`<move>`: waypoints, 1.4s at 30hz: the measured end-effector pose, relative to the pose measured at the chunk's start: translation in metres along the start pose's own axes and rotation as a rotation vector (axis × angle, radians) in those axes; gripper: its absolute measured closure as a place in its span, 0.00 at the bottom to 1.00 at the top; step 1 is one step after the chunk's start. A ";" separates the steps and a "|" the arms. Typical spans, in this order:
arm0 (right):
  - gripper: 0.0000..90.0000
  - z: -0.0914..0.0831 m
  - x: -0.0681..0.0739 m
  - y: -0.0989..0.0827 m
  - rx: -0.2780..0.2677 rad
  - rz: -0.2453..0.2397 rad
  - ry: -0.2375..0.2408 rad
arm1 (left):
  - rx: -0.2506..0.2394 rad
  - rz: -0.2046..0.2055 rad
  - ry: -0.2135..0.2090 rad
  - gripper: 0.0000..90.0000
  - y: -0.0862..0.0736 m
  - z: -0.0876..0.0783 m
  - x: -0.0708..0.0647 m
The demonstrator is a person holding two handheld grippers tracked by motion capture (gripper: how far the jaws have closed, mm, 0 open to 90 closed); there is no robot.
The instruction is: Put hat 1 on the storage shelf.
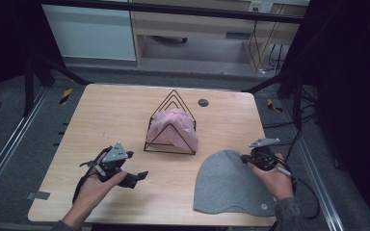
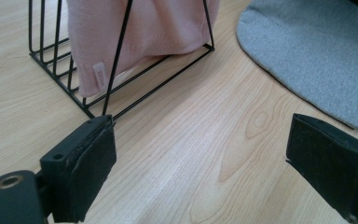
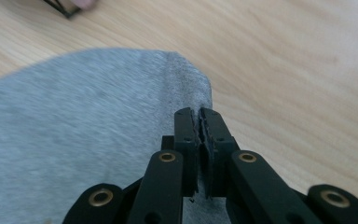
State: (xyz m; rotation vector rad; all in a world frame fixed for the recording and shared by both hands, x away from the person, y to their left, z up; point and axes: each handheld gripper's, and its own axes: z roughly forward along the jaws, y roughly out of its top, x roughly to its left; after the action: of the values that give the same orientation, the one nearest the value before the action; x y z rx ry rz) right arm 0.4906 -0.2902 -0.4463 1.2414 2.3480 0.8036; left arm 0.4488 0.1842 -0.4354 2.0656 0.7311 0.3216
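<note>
A grey beanie [image 1: 229, 183] lies flat on the wooden table [image 1: 111, 115] at the front right. My right gripper [image 1: 244, 158] is at its upper right edge, shut on a raised fold of the grey fabric [image 3: 186, 88]; in the right gripper view the jaws [image 3: 199, 114] are pressed together. A pink hat [image 1: 176, 125] sits inside a black wire rack [image 1: 168, 150] at the table's middle. My left gripper [image 1: 137, 164] hovers front left of the rack, open and holding nothing. In the left gripper view its pads [image 2: 91, 168] stand wide apart, facing the rack [image 2: 56, 60], the pink hat [image 2: 135, 37] and the beanie [image 2: 317, 56].
A small dark round disc [image 1: 203, 102] lies on the table behind the rack. Bare wood stretches across the left half and the back. Metal rails [image 1: 9, 144] and cables run along the floor on both sides of the table.
</note>
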 end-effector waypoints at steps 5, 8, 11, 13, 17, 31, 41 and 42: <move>0.96 -0.023 0.019 0.012 -0.053 -0.066 0.008 | -0.001 0.009 -0.007 0.09 0.001 0.003 -0.005; 0.96 -0.030 0.025 0.016 -0.062 -0.089 0.014 | -0.002 0.008 -0.011 0.09 0.001 0.003 -0.006; 0.96 -0.041 0.037 0.026 -0.075 -0.127 0.023 | -0.001 0.007 -0.014 0.09 0.001 0.004 -0.007; 0.96 -0.044 0.039 0.029 -0.080 -0.134 0.024 | -0.002 0.008 -0.015 0.09 0.001 0.005 -0.008; 0.96 -0.060 0.054 0.046 -0.116 -0.188 0.030 | -0.003 0.009 -0.022 0.09 0.001 0.005 -0.009; 0.96 -0.091 0.090 0.084 -0.177 -0.311 0.051 | -0.014 0.006 -0.042 0.09 0.001 0.007 -0.013; 0.96 -0.108 0.109 0.104 -0.225 -0.370 0.064 | -0.025 0.003 -0.044 0.09 0.002 0.006 -0.014; 0.96 -0.108 0.109 0.104 -0.225 -0.370 0.064 | -0.025 0.003 -0.044 0.09 0.002 0.006 -0.014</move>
State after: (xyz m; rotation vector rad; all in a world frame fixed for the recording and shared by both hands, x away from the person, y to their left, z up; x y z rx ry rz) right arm 0.4369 -0.1858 -0.3026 0.6721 2.3571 0.9551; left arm 0.4418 0.1707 -0.4363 2.0438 0.6943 0.2849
